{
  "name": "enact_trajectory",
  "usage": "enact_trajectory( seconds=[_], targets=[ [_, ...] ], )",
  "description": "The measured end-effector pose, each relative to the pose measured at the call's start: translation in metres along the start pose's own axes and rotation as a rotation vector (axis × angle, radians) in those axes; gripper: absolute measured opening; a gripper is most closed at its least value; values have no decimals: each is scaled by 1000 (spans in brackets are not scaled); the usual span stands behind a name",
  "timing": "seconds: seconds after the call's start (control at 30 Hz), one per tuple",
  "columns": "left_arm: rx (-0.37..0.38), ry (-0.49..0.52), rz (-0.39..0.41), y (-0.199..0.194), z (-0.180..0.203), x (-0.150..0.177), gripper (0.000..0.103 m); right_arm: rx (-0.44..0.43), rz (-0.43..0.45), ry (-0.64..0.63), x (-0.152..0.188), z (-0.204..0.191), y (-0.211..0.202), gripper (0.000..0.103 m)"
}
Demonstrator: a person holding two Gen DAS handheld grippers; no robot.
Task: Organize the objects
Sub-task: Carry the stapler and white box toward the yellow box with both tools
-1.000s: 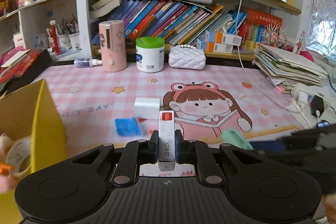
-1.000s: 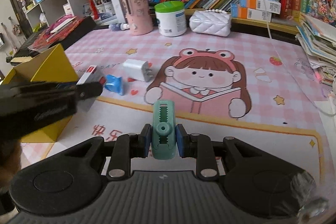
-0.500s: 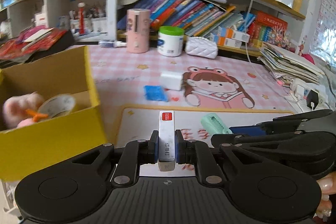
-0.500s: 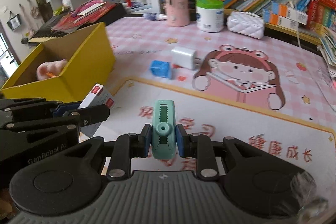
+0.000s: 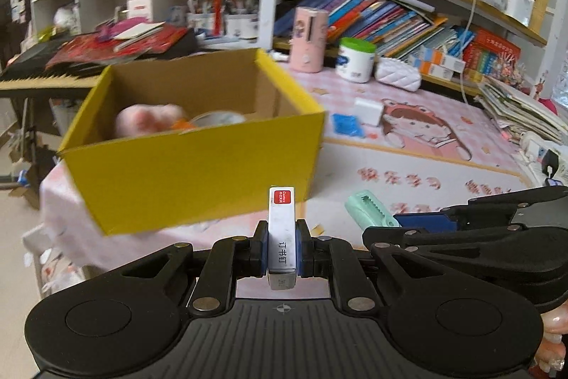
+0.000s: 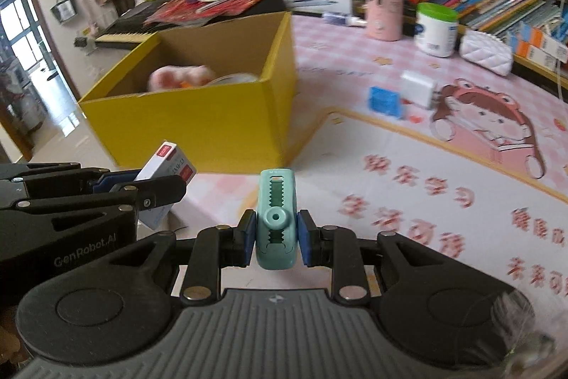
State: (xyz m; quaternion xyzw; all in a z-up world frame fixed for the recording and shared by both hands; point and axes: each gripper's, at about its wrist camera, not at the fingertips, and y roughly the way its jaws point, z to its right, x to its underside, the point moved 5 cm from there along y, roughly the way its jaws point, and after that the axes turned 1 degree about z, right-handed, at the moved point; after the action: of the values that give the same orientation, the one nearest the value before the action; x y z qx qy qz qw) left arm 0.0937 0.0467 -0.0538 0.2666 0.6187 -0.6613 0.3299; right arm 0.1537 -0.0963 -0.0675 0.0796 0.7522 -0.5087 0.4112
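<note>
My left gripper (image 5: 281, 249) is shut on a small white staple box (image 5: 281, 229) with a red label, seen also from the right wrist view as the staple box (image 6: 167, 173). My right gripper (image 6: 276, 238) is shut on a mint-green clip-like tool (image 6: 277, 219), which shows beside the left one as the green tool (image 5: 369, 210). Both hang in front of an open yellow cardboard box (image 5: 191, 162) (image 6: 198, 116), a little short of its near wall. Inside lie a pink plush toy (image 5: 147, 119) and a roll of tape (image 5: 218, 119).
On the pink desk mat (image 6: 443, 180) lie a blue packet (image 6: 385, 102) and a white charger (image 6: 417, 87). A pink cylinder (image 5: 309, 39), a green-lidded jar (image 5: 356, 59) and a white quilted pouch (image 5: 397, 77) stand at the back under bookshelves. Papers are stacked at right (image 5: 518, 109).
Both grippers have swung left across the desk with their objects held. The yellow box has come from the left edge to the middle of both views.
</note>
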Motion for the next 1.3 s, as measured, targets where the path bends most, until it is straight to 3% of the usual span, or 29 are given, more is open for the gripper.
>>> enact_trajectory(
  seconds=[0.33, 0.67, 1.3],
  targets=[
    [-46, -25, 1, -39, -50, 26, 13, -57, -27, -35, 23, -74, 1, 24],
    [-79, -41, 63, -69, -86, 30, 13, -83, 4, -77, 22, -123, -1, 24],
    [-78, -57, 143, -91, -112, 21, 13, -71, 63, -148, 4, -161, -11, 24]
  ],
)
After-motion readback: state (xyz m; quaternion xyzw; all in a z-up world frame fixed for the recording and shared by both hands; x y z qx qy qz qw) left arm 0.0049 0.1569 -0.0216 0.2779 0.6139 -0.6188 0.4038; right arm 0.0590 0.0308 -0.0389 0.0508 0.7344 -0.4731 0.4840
